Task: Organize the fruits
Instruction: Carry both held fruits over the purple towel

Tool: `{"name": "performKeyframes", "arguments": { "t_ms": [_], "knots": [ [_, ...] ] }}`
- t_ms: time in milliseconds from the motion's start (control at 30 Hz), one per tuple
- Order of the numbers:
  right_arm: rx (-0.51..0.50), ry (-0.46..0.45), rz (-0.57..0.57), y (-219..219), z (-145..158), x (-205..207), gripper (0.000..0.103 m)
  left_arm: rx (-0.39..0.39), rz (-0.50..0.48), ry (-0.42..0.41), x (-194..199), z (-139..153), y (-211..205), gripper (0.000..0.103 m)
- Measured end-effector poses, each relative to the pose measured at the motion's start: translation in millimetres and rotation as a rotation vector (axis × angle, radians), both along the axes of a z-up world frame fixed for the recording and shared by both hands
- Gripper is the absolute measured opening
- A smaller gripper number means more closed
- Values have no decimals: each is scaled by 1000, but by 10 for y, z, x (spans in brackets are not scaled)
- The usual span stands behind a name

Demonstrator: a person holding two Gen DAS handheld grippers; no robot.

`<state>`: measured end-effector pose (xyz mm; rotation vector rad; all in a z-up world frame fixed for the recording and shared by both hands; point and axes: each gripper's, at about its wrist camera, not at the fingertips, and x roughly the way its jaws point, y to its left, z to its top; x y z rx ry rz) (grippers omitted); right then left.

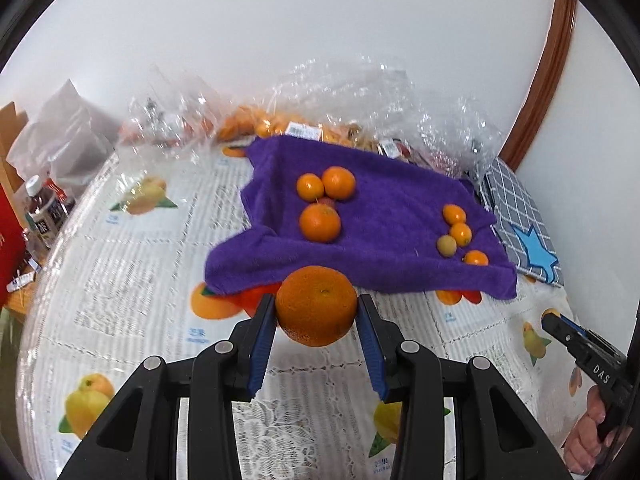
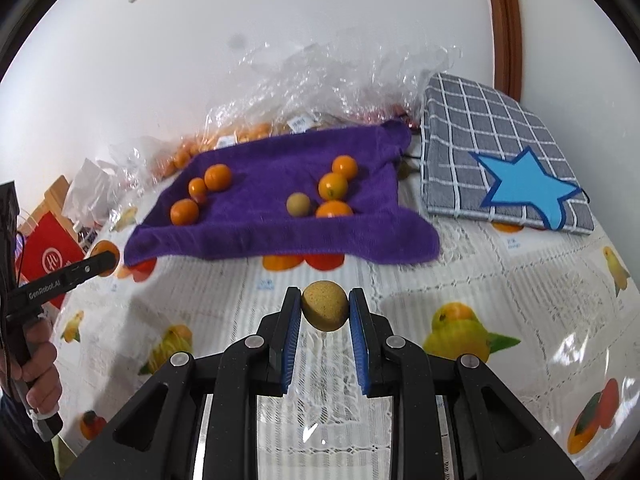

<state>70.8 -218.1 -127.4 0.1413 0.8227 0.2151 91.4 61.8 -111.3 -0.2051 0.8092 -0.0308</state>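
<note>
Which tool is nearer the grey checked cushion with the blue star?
Right. The right tool, holding a tan round fruit, sits just in front of the cushion; the left tool, holding an orange, is farther across the table.

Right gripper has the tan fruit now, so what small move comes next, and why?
Probably carry the right gripper forward over the purple towel and set the tan fruit beside the matching tan one, since like fruits sit grouped there.

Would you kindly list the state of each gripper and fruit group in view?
Left gripper: shut on the orange, held above the table.
Right gripper: shut on the tan fruit.
Purple towel: spread out, edges rumpled.
Three oranges: clustered on the towel.
Small fruits: grouped near the towel's right edge.
</note>
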Motion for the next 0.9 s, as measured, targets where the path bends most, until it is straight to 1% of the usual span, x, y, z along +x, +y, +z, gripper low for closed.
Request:
{"name": "performKeyframes", "arguments": {
  "t_ms": [167,433,800,900],
  "knots": [
    [13,-20,-19,-33,192,59,24,-14,9,-27,-14,162,74,38],
    [5,-57,-21,-6,436,190,24,-5,11,-61,66,373,129,38],
    [-23,-79,-7,13,553,435,24,-18,16,-79,346,529,175,38],
    [-26,-81,-7,-11,563,530,24,-8,6,-79,452,545,168,38]
  ]
}}
